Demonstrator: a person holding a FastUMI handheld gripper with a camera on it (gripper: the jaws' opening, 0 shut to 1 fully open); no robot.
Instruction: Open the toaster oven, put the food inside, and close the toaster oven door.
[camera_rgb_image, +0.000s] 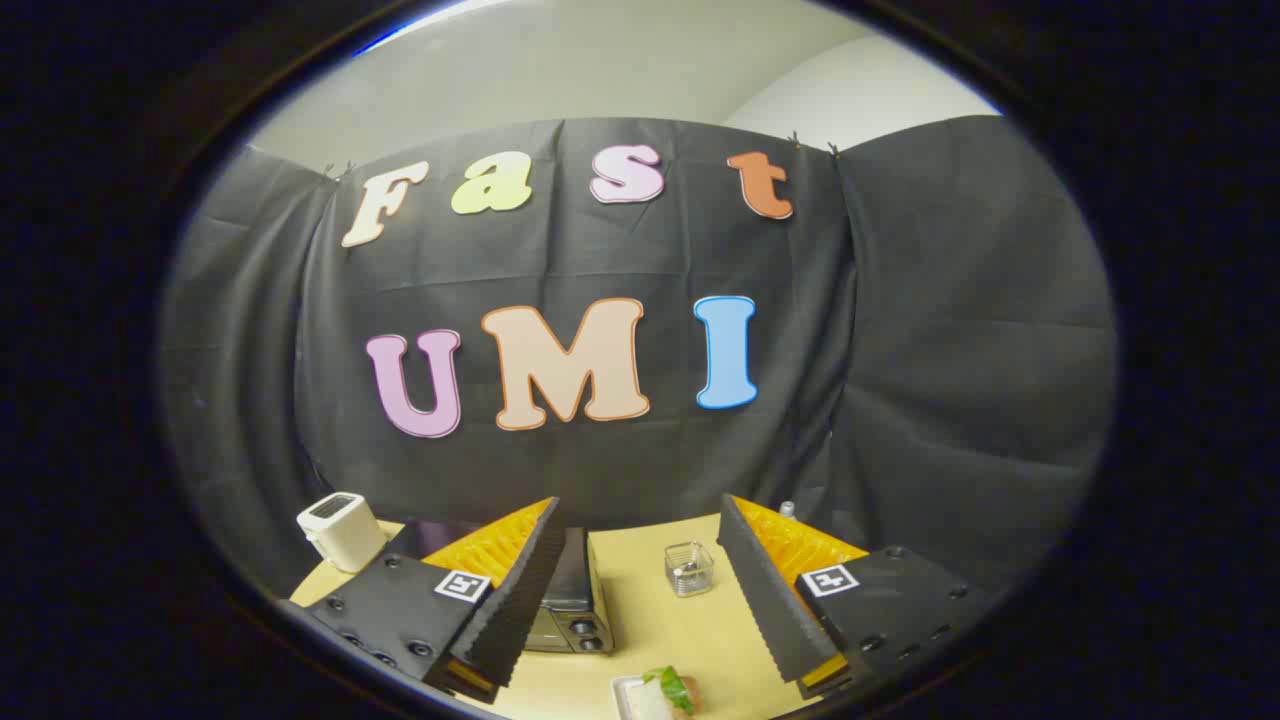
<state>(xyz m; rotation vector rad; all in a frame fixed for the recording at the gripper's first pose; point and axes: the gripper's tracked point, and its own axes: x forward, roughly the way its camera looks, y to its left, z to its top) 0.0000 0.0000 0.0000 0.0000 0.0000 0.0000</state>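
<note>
Light: even and fairly bright, from overhead; no harsh glare
Table (650, 620): warmly lit; soft, faint shadows beside the things on it
Black cloth (950, 350): dim, folds barely readable
Distortion: strong fisheye bending (worst at the rim); edges darken
Focus: centre sharp; near foreground slightly soft

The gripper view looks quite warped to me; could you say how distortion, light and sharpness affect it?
Gripper view: strong fisheye bending, so the table edge curves; even, soft light with no harsh glare; the toaster oven and the food between the open tongs look small but fairly sharp; the glass container shows faint reflections.
</note>
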